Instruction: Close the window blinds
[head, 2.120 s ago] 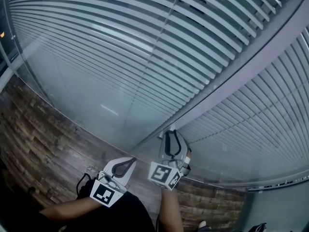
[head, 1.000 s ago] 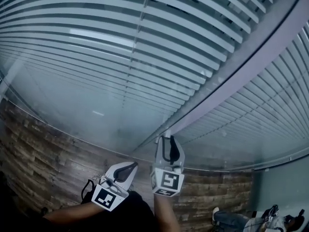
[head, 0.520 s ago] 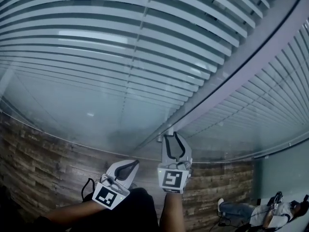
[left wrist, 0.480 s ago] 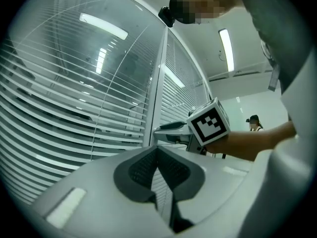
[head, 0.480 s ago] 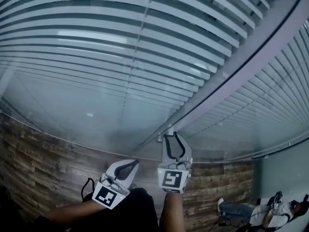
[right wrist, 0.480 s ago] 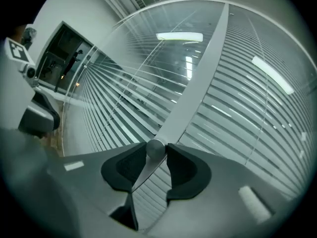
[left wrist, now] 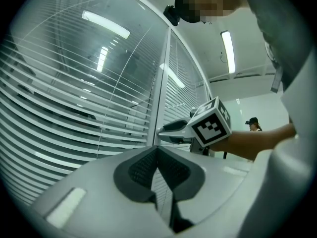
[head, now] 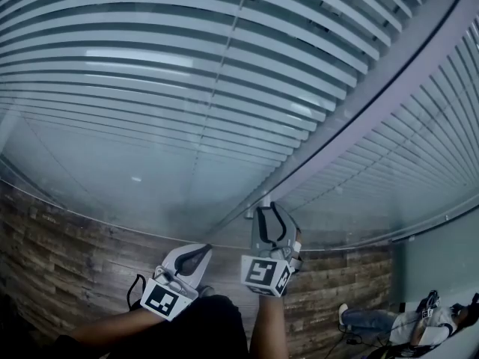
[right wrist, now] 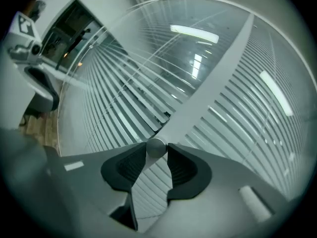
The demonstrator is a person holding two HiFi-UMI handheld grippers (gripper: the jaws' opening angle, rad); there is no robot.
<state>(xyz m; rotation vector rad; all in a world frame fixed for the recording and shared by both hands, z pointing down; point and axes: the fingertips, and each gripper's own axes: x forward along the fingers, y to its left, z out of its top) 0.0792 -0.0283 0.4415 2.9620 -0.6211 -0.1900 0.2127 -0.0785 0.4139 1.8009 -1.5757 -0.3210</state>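
Observation:
Grey slatted blinds (head: pixel 187 73) hang behind the glass on both sides of a pale upright frame (head: pixel 374 103), with dark gaps showing between the slats. A small round knob (right wrist: pixel 156 148) sticks out low on that frame. My right gripper (right wrist: pixel 156 155) is shut on the knob, one pad pressed against each side of it. In the head view that gripper (head: pixel 271 212) reaches up to the foot of the frame. My left gripper (head: pixel 196 254) hangs lower and to the left, shut with nothing in it; its tips meet (left wrist: pixel 157 151).
A wood-plank floor (head: pixel 60 245) runs along the foot of the glass. A person (head: pixel 389 324) is at the lower right of the head view. Ceiling lights (left wrist: pixel 105 24) reflect in the panes.
The right gripper has rolled about its own axis while staying on the knob, so its marker cube now sits tilted. The left gripper has shifted slightly.

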